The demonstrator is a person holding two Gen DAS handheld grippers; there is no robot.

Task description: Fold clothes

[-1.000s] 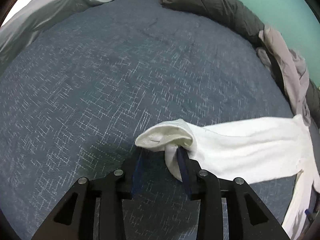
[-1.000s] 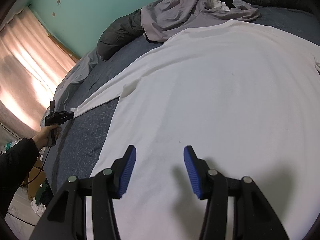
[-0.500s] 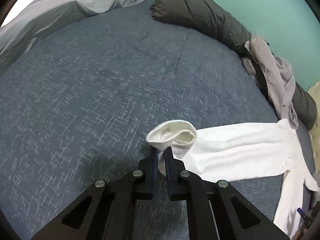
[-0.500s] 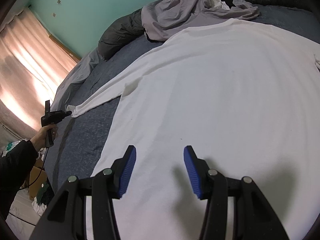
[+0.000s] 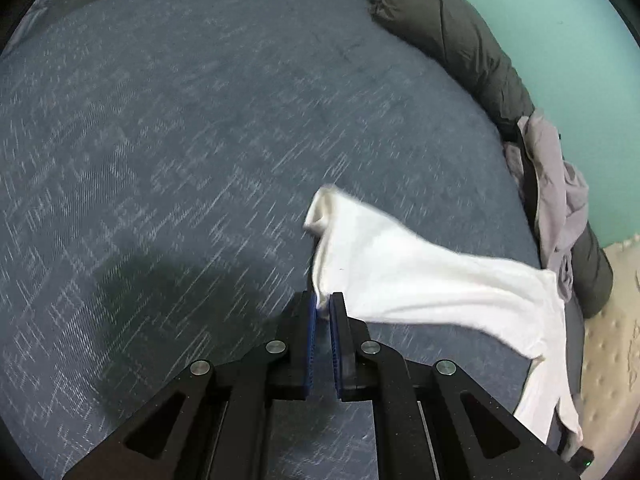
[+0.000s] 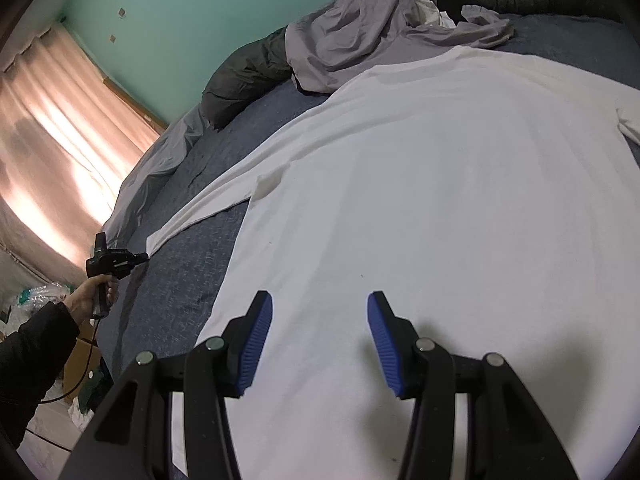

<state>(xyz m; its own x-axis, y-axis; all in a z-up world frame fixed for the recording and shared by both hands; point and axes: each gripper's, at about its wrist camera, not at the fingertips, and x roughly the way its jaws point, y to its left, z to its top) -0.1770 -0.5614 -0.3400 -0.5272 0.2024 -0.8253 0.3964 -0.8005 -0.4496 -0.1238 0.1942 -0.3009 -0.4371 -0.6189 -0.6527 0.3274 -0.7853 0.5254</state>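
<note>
A white long-sleeved shirt point(image 6: 440, 200) lies spread flat on the blue bed cover point(image 6: 188, 256). Its sleeve point(image 5: 420, 276) stretches out to the left, and my left gripper point(image 5: 323, 300) is shut on the cuff end, holding it lifted off the cover. From the right wrist view that gripper point(image 6: 142, 257) shows small at the sleeve's tip, held by a hand in a dark sleeve. My right gripper point(image 6: 318, 312) stands open just above the shirt's body, with nothing between its blue pads.
A dark rolled duvet point(image 5: 460, 48) and a crumpled grey garment point(image 6: 360, 32) lie along the teal wall at the bed's far edge. A grey sheet point(image 6: 156, 168) hangs off the bed's left side. Curtains point(image 6: 52, 152) and floor clutter lie beyond.
My left gripper closed on the sleeve's cuff, then rolled and pulled it sideways, lifting the cuff off the cover. The right gripper has stayed still.
</note>
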